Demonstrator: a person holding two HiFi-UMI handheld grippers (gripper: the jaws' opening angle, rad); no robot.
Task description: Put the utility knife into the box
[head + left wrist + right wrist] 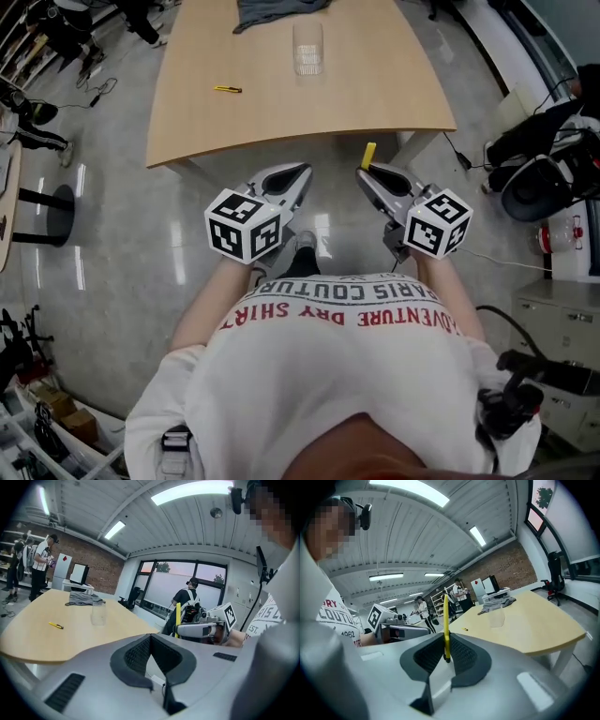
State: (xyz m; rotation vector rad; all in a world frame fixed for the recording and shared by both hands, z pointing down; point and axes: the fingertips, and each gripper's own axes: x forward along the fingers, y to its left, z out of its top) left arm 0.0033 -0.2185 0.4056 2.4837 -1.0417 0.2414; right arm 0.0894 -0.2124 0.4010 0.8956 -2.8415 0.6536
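Observation:
My right gripper (367,172) is shut on a thin yellow utility knife (369,155) that stands upright between its pads (446,625). It hovers just short of the wooden table's (375,94) near edge. My left gripper (303,172) hangs beside it, level with it, jaws together and holding nothing. The clear plastic box (307,47) stands upright mid-table towards the far side, and appears again in the gripper views (98,613) (497,618). A second yellow utility knife (228,89) lies flat on the table's left part (56,626).
A grey cloth (277,11) lies crumpled at the table's far end. Bags and a helmet (539,169) sit on the floor at right, next to a cabinet (562,319). Other people stand at the room's back (44,564).

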